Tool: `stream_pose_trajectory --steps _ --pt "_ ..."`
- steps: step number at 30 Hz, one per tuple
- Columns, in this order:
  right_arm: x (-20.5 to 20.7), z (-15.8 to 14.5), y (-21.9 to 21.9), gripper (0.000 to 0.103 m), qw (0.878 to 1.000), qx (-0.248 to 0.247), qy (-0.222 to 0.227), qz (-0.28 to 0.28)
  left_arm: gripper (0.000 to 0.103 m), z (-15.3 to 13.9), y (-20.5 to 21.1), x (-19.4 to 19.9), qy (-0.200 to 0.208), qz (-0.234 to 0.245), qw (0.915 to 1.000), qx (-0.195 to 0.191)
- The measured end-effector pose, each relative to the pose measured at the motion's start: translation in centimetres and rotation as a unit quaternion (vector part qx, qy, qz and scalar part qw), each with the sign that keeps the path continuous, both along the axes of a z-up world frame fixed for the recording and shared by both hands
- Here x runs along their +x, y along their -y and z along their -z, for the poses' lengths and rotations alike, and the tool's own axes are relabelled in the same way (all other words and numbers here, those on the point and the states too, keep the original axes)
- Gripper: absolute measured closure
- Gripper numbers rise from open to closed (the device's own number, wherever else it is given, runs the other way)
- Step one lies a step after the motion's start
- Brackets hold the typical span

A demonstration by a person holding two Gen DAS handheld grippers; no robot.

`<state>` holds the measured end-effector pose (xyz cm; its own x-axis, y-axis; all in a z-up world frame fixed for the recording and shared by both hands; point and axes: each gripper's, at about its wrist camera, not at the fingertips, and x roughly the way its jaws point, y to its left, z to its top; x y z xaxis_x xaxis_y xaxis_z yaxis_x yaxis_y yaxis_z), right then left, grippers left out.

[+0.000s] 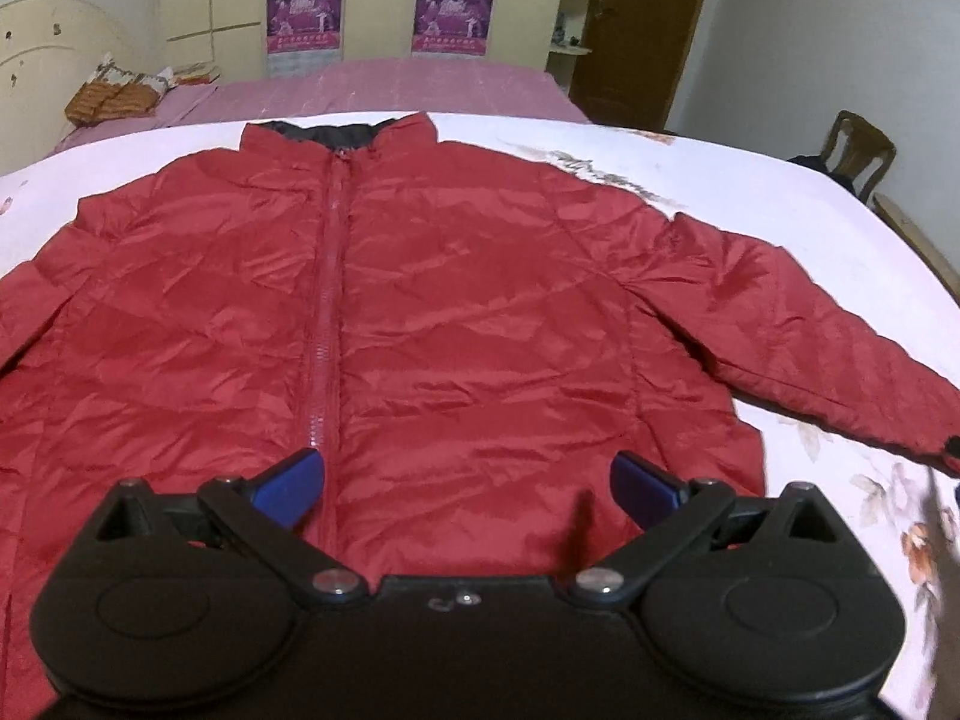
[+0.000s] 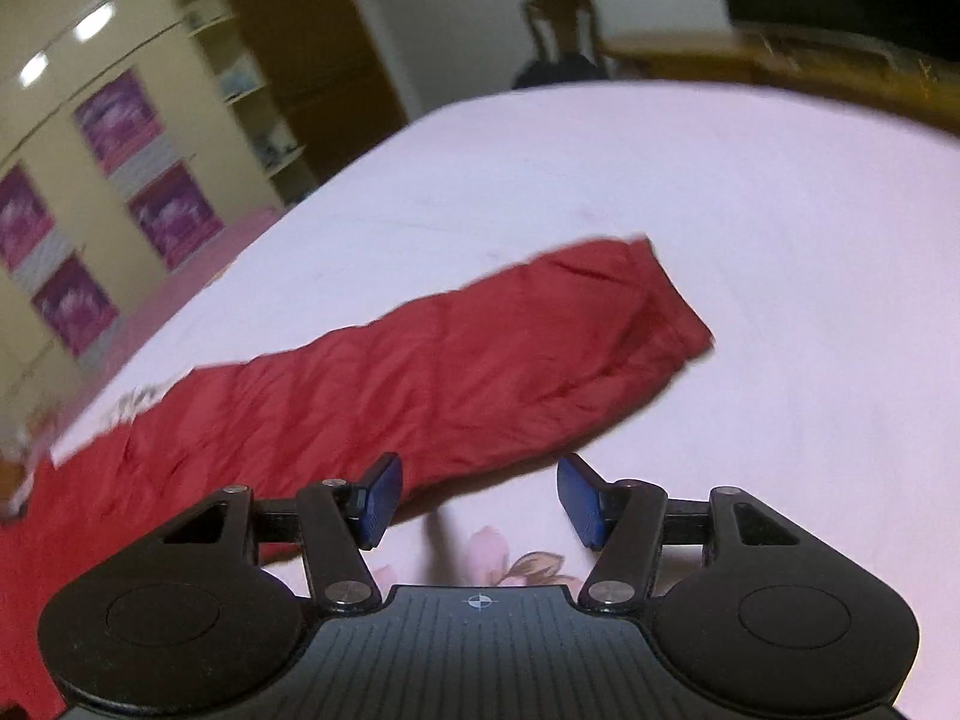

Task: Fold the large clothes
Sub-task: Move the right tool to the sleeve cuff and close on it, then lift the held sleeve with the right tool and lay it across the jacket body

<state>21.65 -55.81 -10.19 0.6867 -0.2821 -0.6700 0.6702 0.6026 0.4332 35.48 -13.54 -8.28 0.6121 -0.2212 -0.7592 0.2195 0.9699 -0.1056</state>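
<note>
One red jacket lies flat, front up and zipped, on the white floral sheet of the bed, collar away from the viewer and hem nearest. Left hand-held gripper hovers over the hem just beside the zip, jaws spread wide, nothing between them. Right hand-held gripper, jaws partly spread and empty, faces the outstretched sleeve, whose long axis runs obliquely up and to the right, from the jacket's body at lower left to the cuff. The sleeve's near edge lies just ahead of the left pad; the cuff lies further off. The right hand is judged the nearer to this sleeve, so the first fold probably falls to it.
</note>
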Motion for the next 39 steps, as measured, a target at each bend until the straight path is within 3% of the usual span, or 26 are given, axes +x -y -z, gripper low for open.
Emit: stream_pose_trajectory --steps 2,6,10,12,17,22,29,36,39 --pt "-0.5 0.5 0.7 0.045 0.999 0.017 0.019 0.018 0.002 0.2 0.0 0.6 0.001 -0.007 1.0 0.002" --pt "-1.2 1.5 2.3 0.065 0.995 0.053 0.059 0.053 0.002 0.3 -0.1 1.8 0.005 -0.021 0.9997 0.008" --pt "-1.3 1.6 3.7 0.071 0.991 0.07 0.084 0.08 0.002 0.1 -0.6 2.9 0.011 -0.035 0.9991 0.023" --pt "-0.9 1.3 3.7 0.091 0.992 0.059 0.078 0.076 0.002 0.0 -1.1 3.5 0.011 -0.047 0.9984 0.031" --pt "1.2 -1.0 2.7 0.098 0.997 -0.023 0.064 0.042 0.007 -1.0 -3.5 4.1 0.023 -0.074 0.9963 0.037" --pt "5.4 -5.0 -1.6 0.098 0.99 -0.097 0.09 -0.057 0.008 -1.6 -6.6 4.4 0.025 -0.089 0.9948 0.042" --pt "10.9 -7.7 -14.3 0.098 0.954 -0.119 0.116 -0.251 0.009 -1.9 -11.6 4.7 0.03 -0.107 0.9937 0.016" --pt "12.2 -6.8 -28.3 0.098 0.896 -0.138 0.092 -0.413 0.01 -1.4 -16.8 4.4 0.011 -0.109 0.9938 -0.023" --pt "12.1 -5.6 -33.9 0.098 0.87 -0.142 0.075 -0.466 0.012 -1.6 -19.5 4.1 0.009 -0.11 0.992 -0.061"
